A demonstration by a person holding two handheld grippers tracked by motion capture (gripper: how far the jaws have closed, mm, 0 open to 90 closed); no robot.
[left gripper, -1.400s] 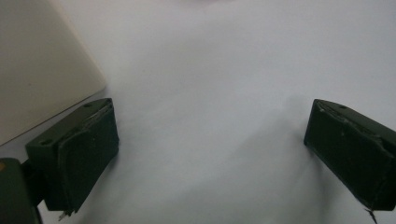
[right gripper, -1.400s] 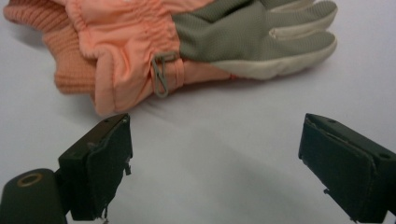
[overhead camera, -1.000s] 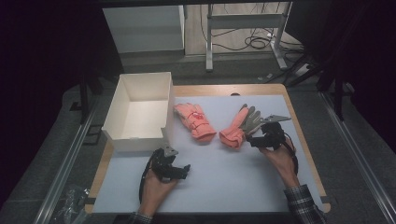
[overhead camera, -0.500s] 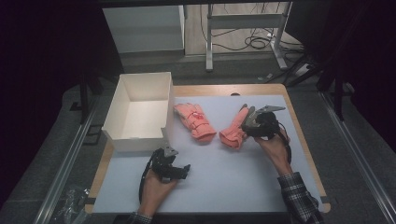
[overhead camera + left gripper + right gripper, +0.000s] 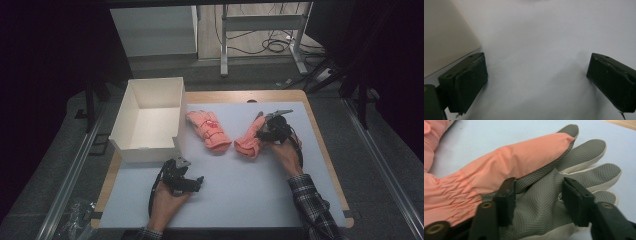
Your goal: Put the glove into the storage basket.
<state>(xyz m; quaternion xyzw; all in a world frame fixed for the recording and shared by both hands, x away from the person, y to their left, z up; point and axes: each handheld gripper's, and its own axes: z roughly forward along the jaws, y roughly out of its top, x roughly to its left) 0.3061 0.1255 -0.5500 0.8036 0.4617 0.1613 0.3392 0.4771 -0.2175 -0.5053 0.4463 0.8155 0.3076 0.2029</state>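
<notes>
The right gripper (image 5: pixel 537 195) is over the grey textured palm of the pink fabric glove (image 5: pixel 506 165), jaws apart. Near the white cardboard box (image 5: pixel 150 120), the left gripper (image 5: pixel 536 77) stands wide open and empty.

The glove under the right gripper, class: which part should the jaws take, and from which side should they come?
Probably the grey textured palm, from above. The right-hand glove lies flat on the white mat, grip side up, and the right gripper is open with its jaws either side of a raised fold in that palm. The fold gives something to pinch; the flat fingers offer less.
</notes>
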